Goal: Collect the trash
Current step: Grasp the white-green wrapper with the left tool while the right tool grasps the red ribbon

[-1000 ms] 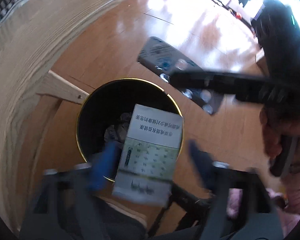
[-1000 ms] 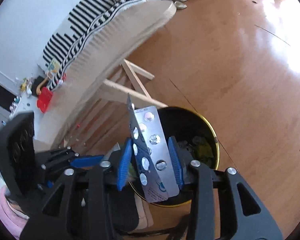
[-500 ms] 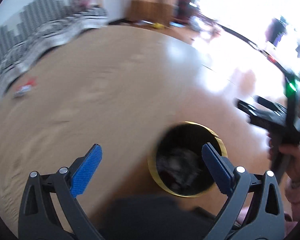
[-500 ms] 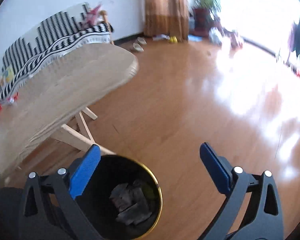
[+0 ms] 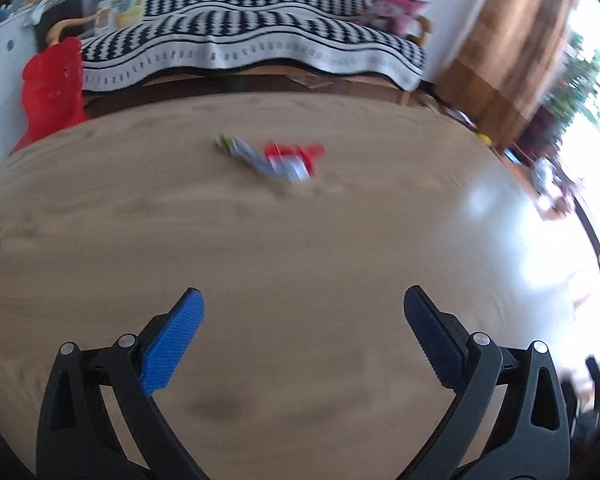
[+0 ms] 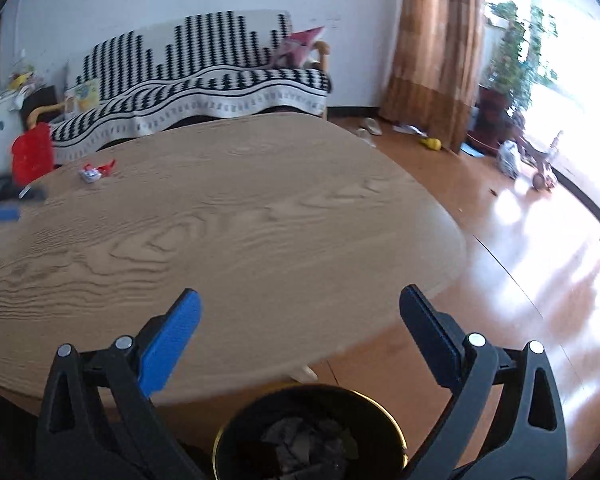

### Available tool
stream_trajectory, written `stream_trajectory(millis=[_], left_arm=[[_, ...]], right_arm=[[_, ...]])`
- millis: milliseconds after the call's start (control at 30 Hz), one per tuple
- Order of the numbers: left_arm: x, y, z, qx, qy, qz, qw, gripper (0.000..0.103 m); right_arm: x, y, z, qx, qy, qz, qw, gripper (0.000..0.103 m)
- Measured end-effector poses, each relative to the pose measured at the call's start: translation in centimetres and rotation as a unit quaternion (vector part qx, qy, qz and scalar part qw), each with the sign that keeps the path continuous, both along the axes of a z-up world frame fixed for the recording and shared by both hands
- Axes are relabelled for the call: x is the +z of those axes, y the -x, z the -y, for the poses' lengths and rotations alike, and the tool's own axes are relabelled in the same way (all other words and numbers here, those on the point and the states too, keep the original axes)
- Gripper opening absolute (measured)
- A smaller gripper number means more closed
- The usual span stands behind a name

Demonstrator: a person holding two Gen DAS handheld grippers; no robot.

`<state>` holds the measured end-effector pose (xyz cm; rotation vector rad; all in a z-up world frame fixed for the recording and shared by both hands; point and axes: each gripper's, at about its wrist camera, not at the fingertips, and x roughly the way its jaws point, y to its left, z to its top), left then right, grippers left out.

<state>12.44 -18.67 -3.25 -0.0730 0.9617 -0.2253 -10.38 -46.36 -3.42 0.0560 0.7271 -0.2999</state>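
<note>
A crumpled red and silver wrapper (image 5: 290, 160) lies on the round wooden table (image 5: 260, 264), with a greenish scrap (image 5: 224, 143) just left of it. The same wrapper (image 6: 96, 171) shows far left in the right wrist view. My left gripper (image 5: 302, 300) hangs open and empty over the tabletop, well short of the wrapper. My right gripper (image 6: 298, 300) is open and empty near the table's front edge. Below it stands the black bin with a gold rim (image 6: 392, 428), holding crumpled trash (image 6: 300, 444). A blurred blue pad of the left gripper (image 6: 4, 213) shows at the far left.
A sofa with a black-and-white throw (image 5: 240, 40) stands behind the table (image 6: 240, 220). A red plastic thing (image 5: 54, 88) sits at the table's far left. Shiny wooden floor (image 6: 520, 272) with scattered items spreads to the right, by a curtain (image 6: 432, 48) and a bright window.
Both grippers let their trash, a paper box and a blister pack, go into the bin, then swung up and away toward the tabletop. The wrapper on the table came into view.
</note>
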Motion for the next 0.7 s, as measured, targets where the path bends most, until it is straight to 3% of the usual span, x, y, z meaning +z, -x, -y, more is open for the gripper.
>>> stream_trajectory(millis=[167,333,700], left_arm=[[-1.4,-8.5,1.7,0.025,0.007,-0.007,0.9996,0.097],[-3.3,-13.2,1.9,0.031,-0.009,-0.016,0.9993,0.097],[-4.3,-13.3,-2.6,-0.005,-0.043,-0.023,0.9988,0.097]], right_arm=[[-0.4,-3.5,-2.0,0.027,0.041,-0.017,0.999,0.096],[-0.8,-5.8,-2.7,0.040,0.052,-0.020,0.998,0.096],[-0.2,-15.7,-5.4,0.099,0.030,0.001,0.995,0.096]])
